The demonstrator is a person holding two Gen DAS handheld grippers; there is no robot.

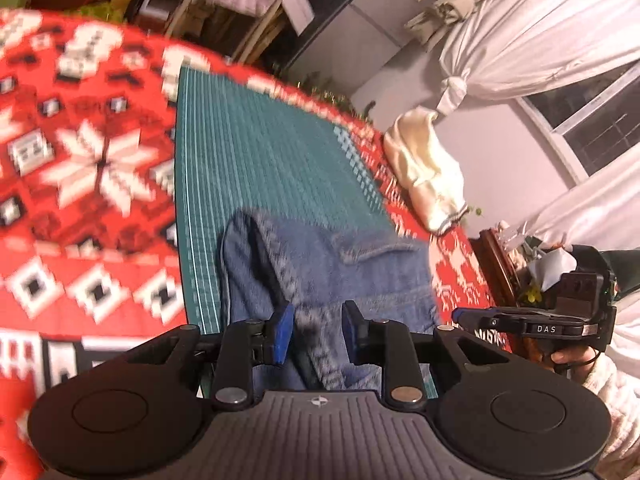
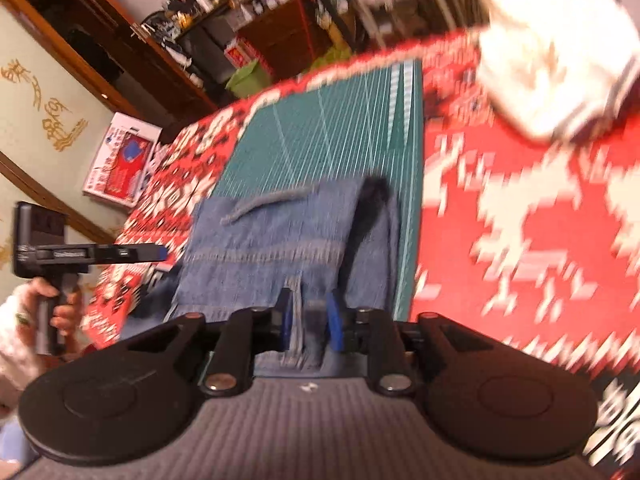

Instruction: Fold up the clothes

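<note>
We see the left gripper [image 1: 317, 334] and right gripper [image 2: 308, 320] spread above the folded blue denim garment [image 1: 340, 276] on the green gridded cutting mat [image 1: 260, 152].

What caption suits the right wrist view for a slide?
Right claw poised, jaws apart, over the blue denim garment on a green cutting mat, cream garment beyond.
</note>
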